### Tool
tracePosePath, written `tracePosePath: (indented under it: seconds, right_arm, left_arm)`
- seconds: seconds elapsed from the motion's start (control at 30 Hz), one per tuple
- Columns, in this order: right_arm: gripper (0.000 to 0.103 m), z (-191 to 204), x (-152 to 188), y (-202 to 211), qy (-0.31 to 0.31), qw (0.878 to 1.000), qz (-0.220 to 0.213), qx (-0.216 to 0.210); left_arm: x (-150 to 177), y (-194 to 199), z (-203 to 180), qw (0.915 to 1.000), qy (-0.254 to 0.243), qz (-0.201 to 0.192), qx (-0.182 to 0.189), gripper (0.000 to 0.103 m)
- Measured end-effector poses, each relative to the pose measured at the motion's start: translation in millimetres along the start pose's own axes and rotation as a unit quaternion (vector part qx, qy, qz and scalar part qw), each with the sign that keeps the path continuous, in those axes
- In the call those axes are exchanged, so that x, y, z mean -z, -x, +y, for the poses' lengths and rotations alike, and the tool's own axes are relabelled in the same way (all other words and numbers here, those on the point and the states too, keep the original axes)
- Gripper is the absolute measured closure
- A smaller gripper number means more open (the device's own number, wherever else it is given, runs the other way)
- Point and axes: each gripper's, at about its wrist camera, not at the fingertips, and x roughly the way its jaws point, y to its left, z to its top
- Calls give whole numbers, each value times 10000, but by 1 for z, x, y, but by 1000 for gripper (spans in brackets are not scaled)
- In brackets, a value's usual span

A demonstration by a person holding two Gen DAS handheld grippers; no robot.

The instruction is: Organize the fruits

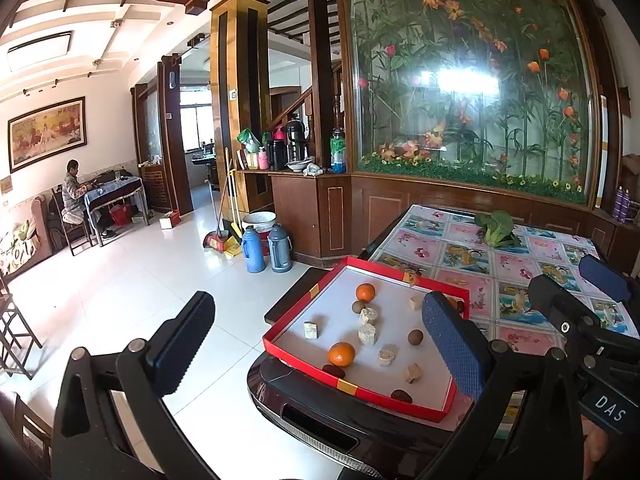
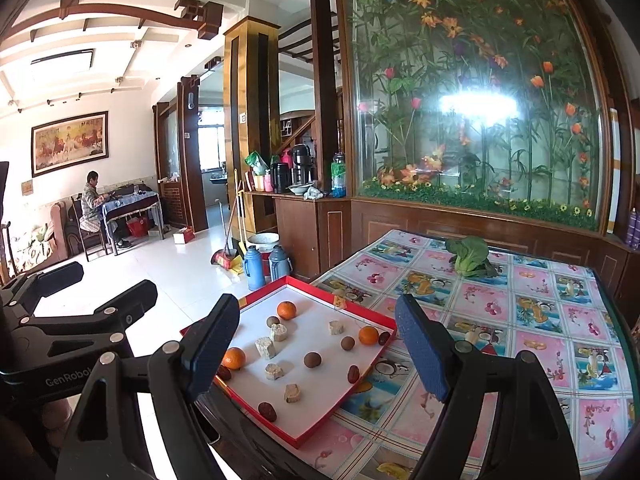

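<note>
A red-rimmed white tray (image 1: 352, 390) (image 2: 304, 436) sits at the near left corner of the table. It holds three oranges: far (image 1: 365, 292) (image 2: 286, 310), near (image 1: 341, 354) (image 2: 234, 358) and right (image 2: 368, 335). Brown round longans (image 1: 415, 337) (image 2: 312, 359), dark red dates (image 1: 401, 396) (image 2: 267, 411) and several beige snack cubes (image 1: 367, 334) (image 2: 265, 347) lie among them. My left gripper (image 1: 320, 340) is open and empty above the tray's left side. My right gripper (image 2: 316, 340) is open and empty above the tray.
A green leafy vegetable (image 1: 496, 229) (image 2: 470, 258) lies at the far side of the table's fruit-patterned cloth (image 2: 540, 320). Beyond the table's left edge are two blue thermoses (image 1: 266, 248) on the tiled floor. A wooden cabinet with a flower panel stands behind.
</note>
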Motion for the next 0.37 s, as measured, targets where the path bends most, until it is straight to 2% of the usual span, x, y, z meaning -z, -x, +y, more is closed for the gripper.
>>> tracePosePath:
  seconds: [0.37]
  right_arm:
    - [23,-13,-3,-22,-155,9998,145,47]
  left_arm:
    - [-8,-14,-1,10000,-27,10,61,0]
